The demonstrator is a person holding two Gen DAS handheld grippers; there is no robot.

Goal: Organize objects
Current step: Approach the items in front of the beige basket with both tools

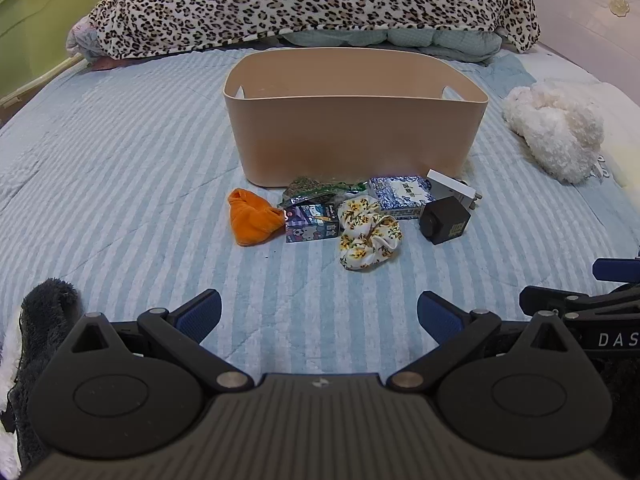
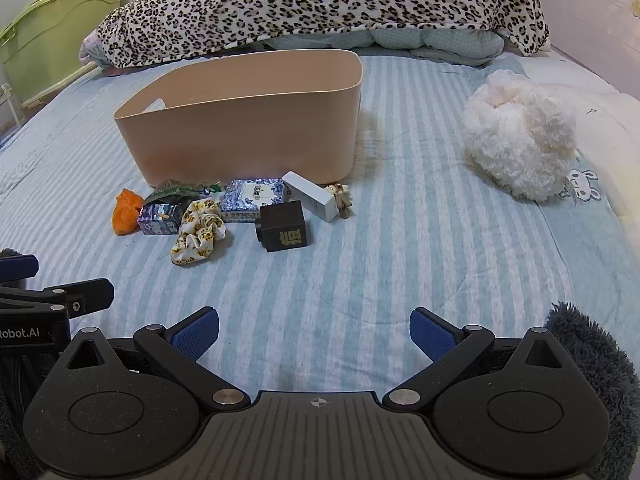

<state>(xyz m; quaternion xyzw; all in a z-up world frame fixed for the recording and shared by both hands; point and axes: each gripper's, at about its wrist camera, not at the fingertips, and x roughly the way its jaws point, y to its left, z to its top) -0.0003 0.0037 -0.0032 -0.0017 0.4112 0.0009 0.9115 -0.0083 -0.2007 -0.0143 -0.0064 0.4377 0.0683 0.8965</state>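
On the bed (image 1: 120, 168), which has a blue and white striped cover, a beige plastic bin (image 1: 352, 136) stands near the middle, and what shows of its inside holds nothing. Just in front of the bin, on the side toward the cameras, the small things lie together in a loose row. At the left end of the row is an orange cloth (image 1: 251, 218), and beside it a small purple box (image 1: 312, 222) with cartoon pictures. Behind this box, close to the wall of the bin, lies a green foil packet (image 1: 316, 190). A flowered hair scrunchie (image 1: 370, 236) lies next to the purple box, a little nearer to the cameras. Further right is a blue and white tissue pack (image 1: 402, 196), then a white box (image 2: 310, 196) and a black cube (image 2: 284, 228). A small beige toy figure (image 2: 340, 198) lies beside the white box. Toward the right edge of the bed lies a white fluffy thing (image 2: 516, 136), well apart from the row. At the far edge a leopard blanket (image 1: 304, 0) lies over the pillows. The left gripper (image 1: 320, 312) and the right gripper (image 2: 314, 330) both hover over the near part of the bed, side by side. Both have their jaws spread fully wide, and nothing is between the blue pads.
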